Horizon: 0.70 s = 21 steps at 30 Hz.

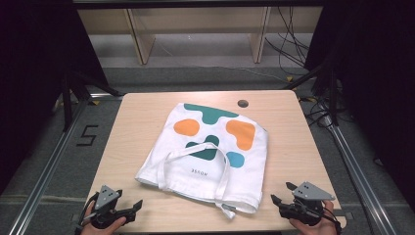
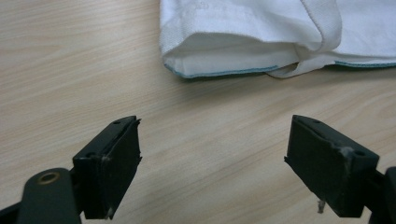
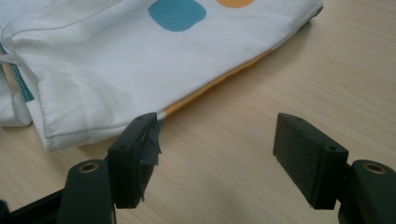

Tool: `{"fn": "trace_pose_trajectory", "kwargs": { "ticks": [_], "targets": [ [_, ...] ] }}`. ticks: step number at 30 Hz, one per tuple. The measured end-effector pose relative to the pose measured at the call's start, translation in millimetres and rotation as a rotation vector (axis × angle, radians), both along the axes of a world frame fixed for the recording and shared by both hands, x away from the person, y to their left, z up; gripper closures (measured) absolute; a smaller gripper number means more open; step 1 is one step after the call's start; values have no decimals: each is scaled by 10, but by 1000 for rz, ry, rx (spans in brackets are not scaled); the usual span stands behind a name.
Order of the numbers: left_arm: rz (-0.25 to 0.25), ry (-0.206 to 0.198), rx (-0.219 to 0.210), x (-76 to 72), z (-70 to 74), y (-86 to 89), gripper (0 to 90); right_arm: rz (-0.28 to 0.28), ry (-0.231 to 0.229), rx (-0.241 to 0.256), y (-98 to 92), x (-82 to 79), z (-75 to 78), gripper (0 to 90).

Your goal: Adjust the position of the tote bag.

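My left gripper (image 1: pixel 136 207) and right gripper (image 1: pixel 282 192) both gaped wide, empty, the tote bag (image 1: pixel 205 152) lying just ahead between them.

Wooden table (image 1: pixel 137 122); dark grommet (image 1: pixel 242 103); shelving (image 1: pixel 195 29) behind.

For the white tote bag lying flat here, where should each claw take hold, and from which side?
Probably the two near corners of the tote bag, along its open edge. The left claw comes in low from the near left, the right claw from the near right; both are open. The layered hem there sits slightly raised, giving the jaws an edge.
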<state>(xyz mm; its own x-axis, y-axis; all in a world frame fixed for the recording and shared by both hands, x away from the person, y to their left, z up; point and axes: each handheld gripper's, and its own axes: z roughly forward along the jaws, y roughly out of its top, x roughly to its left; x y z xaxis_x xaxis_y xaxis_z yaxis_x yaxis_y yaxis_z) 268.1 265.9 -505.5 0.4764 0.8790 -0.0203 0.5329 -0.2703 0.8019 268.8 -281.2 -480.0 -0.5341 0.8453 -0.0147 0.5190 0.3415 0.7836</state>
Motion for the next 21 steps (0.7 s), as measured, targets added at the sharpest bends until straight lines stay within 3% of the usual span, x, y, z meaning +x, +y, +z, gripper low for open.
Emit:
{"fn": "trace_pose_trajectory", "kwargs": {
  "ticks": [2,3,4,7,9,14,15,17,19,21],
  "targets": [
    [-1,2,5,-3,2,-4,168,24,-24,-16,-17,22,-3,321],
    [9,33,42,-29,26,5,168,32,-54,-34,-24,34,-7,321],
    [-8,7,34,-7,18,2,168,36,-17,-12,-4,21,-7,321],
    [18,15,0,-17,4,-13,168,22,-19,-12,6,12,-8,321],
    [2,4,8,-5,4,-7,168,24,-27,-16,7,15,-8,321],
    [23,8,-18,-22,3,-40,168,43,-31,-15,17,22,-6,321],
    [-6,0,8,-7,10,-23,168,35,-22,-11,30,7,4,321],
    [-19,-6,15,2,11,-16,168,45,-29,-8,35,10,5,321],
    [-16,-6,9,1,7,-20,167,63,-53,-21,55,17,2,321],
    [32,18,-7,-28,10,-41,168,59,-27,0,90,-1,9,321]
  ]
}}
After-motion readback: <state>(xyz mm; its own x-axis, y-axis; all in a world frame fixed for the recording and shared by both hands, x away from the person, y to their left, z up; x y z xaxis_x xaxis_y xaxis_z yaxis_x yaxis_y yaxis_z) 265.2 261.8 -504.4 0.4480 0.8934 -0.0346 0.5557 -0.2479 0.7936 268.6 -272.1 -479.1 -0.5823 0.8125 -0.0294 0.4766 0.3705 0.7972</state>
